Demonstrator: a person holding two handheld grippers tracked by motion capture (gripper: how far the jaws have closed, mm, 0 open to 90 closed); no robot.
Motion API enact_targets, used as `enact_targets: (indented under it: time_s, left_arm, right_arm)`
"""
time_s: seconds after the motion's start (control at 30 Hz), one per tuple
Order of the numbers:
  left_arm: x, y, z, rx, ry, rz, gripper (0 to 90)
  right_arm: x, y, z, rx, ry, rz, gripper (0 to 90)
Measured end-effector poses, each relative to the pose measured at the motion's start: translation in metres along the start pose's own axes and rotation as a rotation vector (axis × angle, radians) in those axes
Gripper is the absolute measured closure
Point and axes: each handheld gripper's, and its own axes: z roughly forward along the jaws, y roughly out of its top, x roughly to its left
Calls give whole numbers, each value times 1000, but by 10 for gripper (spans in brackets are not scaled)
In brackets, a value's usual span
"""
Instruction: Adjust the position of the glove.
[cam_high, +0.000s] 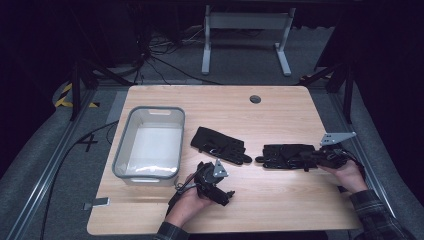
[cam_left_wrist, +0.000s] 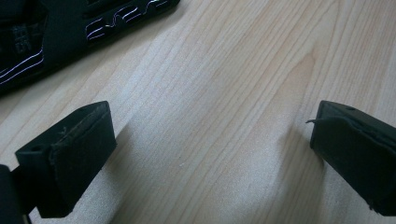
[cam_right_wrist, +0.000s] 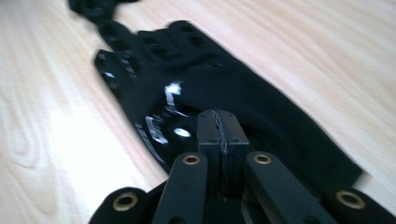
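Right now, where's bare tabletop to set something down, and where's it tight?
Free: the far strip between the grey bin and the round table hole, the far right corner, and the near edge between the two hands. Crowded: mid-table, where the two black gloves lie between the left gripper and right gripper.

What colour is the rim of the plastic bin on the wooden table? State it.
Grey rim on a white plastic bin, clearest in the high view.
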Motion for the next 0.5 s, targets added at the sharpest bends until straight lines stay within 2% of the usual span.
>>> enact_targets:
  time_s: [0.13,0.3,0.5]
  left_arm:
    - [0,0,0,0,0,0,3]
    - [0,0,0,-1,0,0,3]
    - [0,0,0,0,0,-1,3]
  right_arm:
    - [-11,-7,-7,3,-33,26,900]
    - [-21,-17,-7,31,-57,43,900]
    - [-20,-23,-2,84,-55,38,900]
